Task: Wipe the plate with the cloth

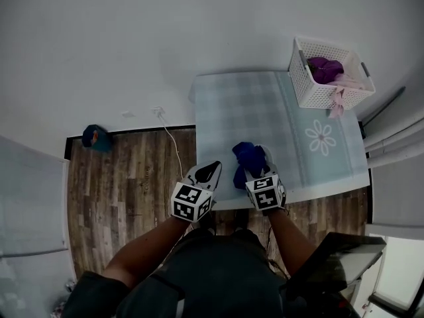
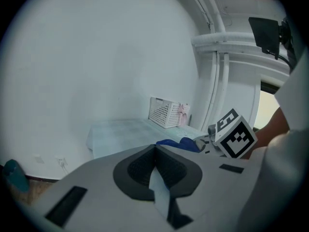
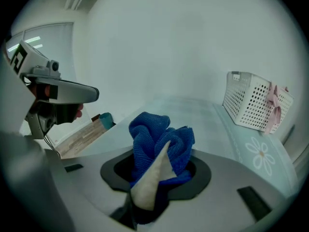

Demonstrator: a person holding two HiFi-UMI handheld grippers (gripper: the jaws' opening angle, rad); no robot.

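No plate shows in any view. My right gripper (image 1: 254, 167) is shut on a bunched blue cloth (image 1: 248, 156) over the near edge of the table (image 1: 252, 108). The cloth (image 3: 150, 132) bulges up out of the jaws in the right gripper view. Just left of the table's near corner hangs my left gripper (image 1: 210, 171), jaws together and nothing between them. From the left gripper view, the closed left gripper (image 2: 155, 150) points at the table (image 2: 123, 132), with the cloth (image 2: 176, 144) and the right gripper's marker cube (image 2: 235, 135) to its right.
A white slotted basket (image 1: 326, 93) holding purple and pink items stands at the table's far right corner, seen also as the basket (image 3: 251, 105). A flower print (image 1: 321, 138) marks the tablecloth. On the wood floor lie a teal object (image 1: 95, 136) and a white cable (image 1: 171, 141).
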